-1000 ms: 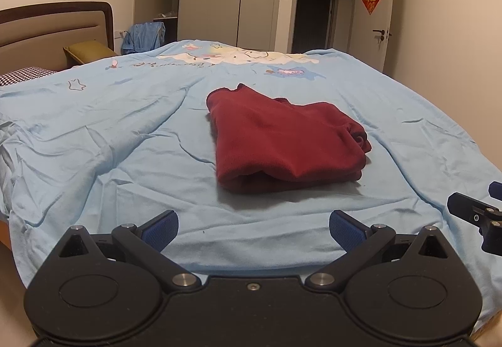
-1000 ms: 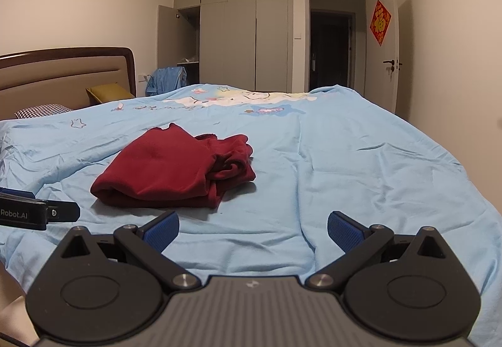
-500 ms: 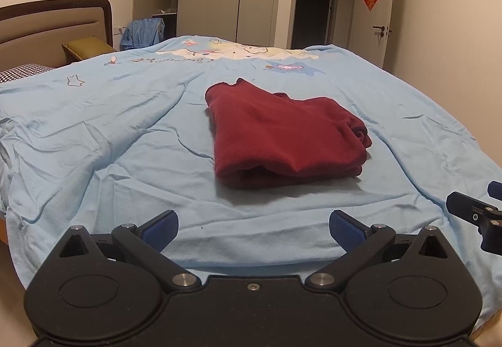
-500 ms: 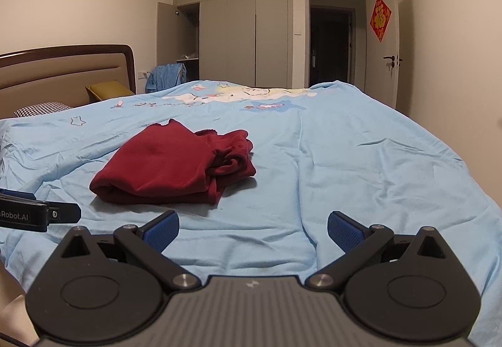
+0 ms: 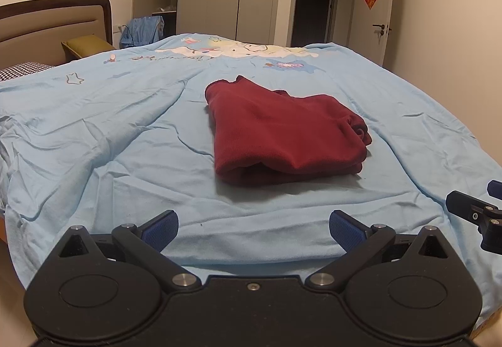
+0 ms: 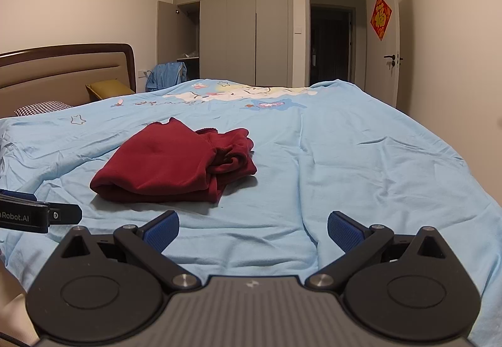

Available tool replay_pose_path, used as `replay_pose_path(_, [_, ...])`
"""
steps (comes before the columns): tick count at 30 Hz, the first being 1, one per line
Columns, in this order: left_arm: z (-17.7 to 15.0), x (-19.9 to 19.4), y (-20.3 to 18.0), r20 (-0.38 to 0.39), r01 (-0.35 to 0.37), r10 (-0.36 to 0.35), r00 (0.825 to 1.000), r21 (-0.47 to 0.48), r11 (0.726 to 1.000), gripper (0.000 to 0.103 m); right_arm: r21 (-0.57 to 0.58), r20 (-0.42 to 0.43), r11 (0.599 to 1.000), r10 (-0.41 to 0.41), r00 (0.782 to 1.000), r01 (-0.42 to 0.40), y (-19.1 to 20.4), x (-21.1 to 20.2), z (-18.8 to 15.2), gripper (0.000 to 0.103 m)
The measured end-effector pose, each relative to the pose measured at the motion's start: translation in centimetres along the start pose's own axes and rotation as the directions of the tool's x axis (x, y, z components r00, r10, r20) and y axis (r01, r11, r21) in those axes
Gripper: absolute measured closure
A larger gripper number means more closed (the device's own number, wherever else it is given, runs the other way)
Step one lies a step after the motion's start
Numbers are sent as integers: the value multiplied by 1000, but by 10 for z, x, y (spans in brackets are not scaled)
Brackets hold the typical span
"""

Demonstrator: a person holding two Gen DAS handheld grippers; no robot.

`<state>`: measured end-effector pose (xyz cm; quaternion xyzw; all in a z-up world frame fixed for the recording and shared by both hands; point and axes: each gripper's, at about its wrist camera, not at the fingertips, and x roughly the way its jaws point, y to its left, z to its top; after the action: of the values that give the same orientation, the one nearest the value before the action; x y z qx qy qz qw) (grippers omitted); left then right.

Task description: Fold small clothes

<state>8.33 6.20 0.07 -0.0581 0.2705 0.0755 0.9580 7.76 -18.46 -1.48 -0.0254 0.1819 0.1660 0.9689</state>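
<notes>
Both tongs sit apart and empty — my left tongs [image 5: 252, 223] and right tongs [image 6: 252, 226] hang at the near edge of the bed [image 5: 125, 140], and against a second ago the view has only drifted slightly, nothing gripped. Red garment [image 5: 282, 134] lies folded mid-bed, well clear of both tongs, so I judge the fold done. Plenty of open blue sheet around it — right side wide free, the bed's near edge just below me.

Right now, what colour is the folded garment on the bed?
Dark red; the garment shows best in the left wrist view.
</notes>
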Motion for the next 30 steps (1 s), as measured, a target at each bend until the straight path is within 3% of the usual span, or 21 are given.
replay_pose_path(30, [-4, 2, 0, -8, 0, 0, 1000, -1, 1000, 1, 4, -6, 1000, 1, 1000, -1, 1, 1, -3, 0])
